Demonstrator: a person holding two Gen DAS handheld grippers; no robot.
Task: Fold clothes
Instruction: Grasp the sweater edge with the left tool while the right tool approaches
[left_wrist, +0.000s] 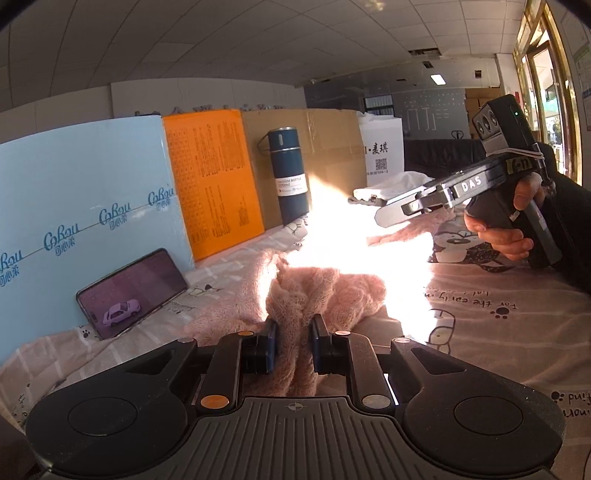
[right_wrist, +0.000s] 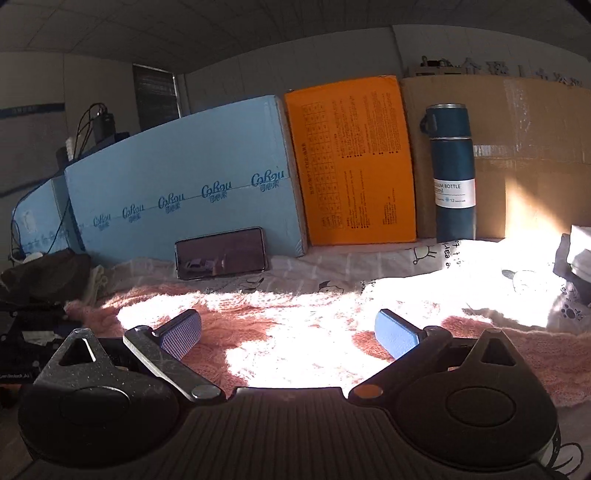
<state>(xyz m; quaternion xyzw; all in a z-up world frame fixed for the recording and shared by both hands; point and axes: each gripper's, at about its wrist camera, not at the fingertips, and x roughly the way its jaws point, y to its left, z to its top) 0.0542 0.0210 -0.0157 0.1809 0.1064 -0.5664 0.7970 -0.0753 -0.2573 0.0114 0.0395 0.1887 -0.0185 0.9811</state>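
A fluffy pink knit sweater (left_wrist: 325, 291) lies on a printed sheet, partly washed out by sunlight. My left gripper (left_wrist: 293, 332) is shut on a bunched fold of the sweater, held between its blue pads. My right gripper (right_wrist: 288, 332) is open and empty, its blue pads wide apart just above the spread sweater (right_wrist: 258, 325). The right gripper also shows in the left wrist view (left_wrist: 391, 214), held in a hand at the right, over the sweater's far part.
A dark blue vacuum bottle (left_wrist: 288, 177) stands at the back against a cardboard box (left_wrist: 325, 147). An orange panel (left_wrist: 214, 177), a light blue box (left_wrist: 81, 192) and a leaning phone (left_wrist: 129, 291) line the back left. White cloth (left_wrist: 388, 188) lies behind. Dark items (right_wrist: 576, 258) sit far right.
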